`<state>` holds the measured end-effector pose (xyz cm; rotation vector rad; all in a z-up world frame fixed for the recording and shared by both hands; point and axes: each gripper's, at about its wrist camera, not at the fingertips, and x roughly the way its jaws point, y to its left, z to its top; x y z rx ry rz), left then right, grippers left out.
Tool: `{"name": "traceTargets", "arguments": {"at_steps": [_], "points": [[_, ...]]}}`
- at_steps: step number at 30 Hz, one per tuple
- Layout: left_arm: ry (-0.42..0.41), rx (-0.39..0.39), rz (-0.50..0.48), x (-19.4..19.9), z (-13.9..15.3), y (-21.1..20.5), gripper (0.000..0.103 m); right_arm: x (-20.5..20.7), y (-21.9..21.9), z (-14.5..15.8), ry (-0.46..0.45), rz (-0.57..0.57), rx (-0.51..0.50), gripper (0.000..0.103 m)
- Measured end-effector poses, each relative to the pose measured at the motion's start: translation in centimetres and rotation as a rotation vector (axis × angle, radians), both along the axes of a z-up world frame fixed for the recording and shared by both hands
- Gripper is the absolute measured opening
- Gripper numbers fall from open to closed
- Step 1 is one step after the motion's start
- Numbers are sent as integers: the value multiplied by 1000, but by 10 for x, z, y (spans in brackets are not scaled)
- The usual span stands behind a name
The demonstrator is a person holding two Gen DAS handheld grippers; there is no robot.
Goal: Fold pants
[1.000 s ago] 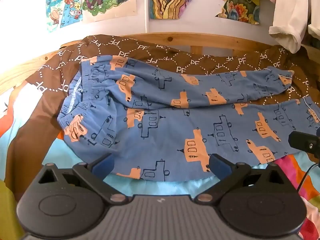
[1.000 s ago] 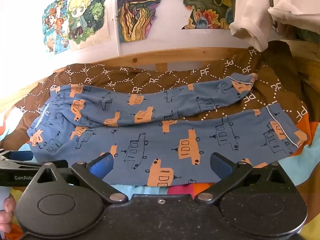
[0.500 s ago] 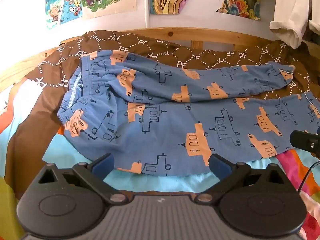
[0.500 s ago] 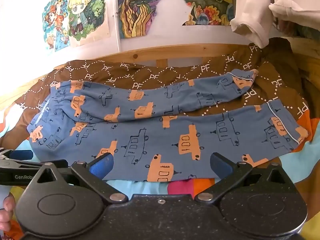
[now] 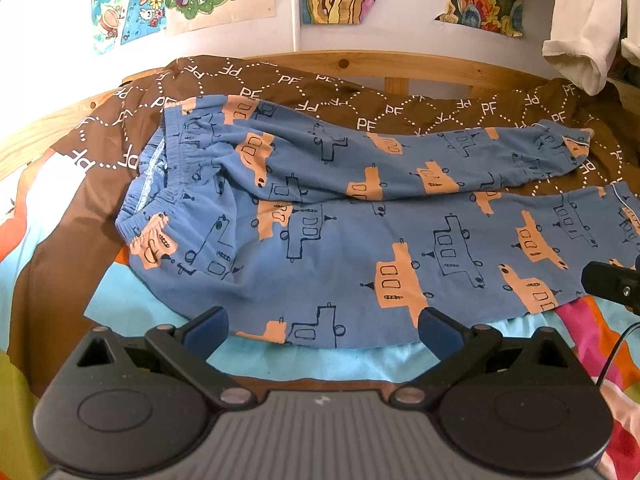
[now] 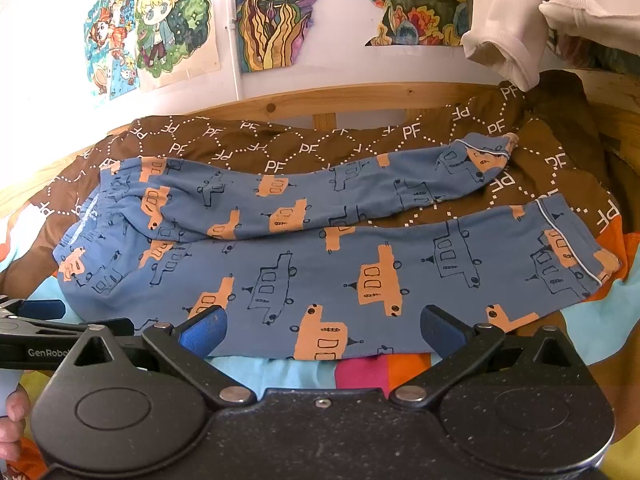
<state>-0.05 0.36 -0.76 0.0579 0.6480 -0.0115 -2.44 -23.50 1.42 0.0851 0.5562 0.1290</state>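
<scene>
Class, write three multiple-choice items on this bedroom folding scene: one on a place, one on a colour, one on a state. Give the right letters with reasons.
1. Where does the waistband of the blue pyjama pants with orange cars lie?
A. left end
B. right end
C. hidden beneath the legs

2. What colour is the quilt printed with PF letters?
A. green
B. brown
C. white

3. How do the left gripper and right gripper stand?
A. both shut on cloth
B. one open, one shut
C. both open, holding nothing

Answers: 1 A, the gathered elastic sits at the left and the cuffs at the right; 2 B, white letters on brown cloth; 3 C, each pair of fingers stands wide apart short of the pants.
</scene>
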Motion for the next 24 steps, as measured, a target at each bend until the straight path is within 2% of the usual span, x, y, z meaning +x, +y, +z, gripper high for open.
{"name": "traceTargets", "arguments": {"at_steps": [24], "points": [[9,4,-4,1,-4,0,103,2,-2,-4,3,1,-8,102]]}}
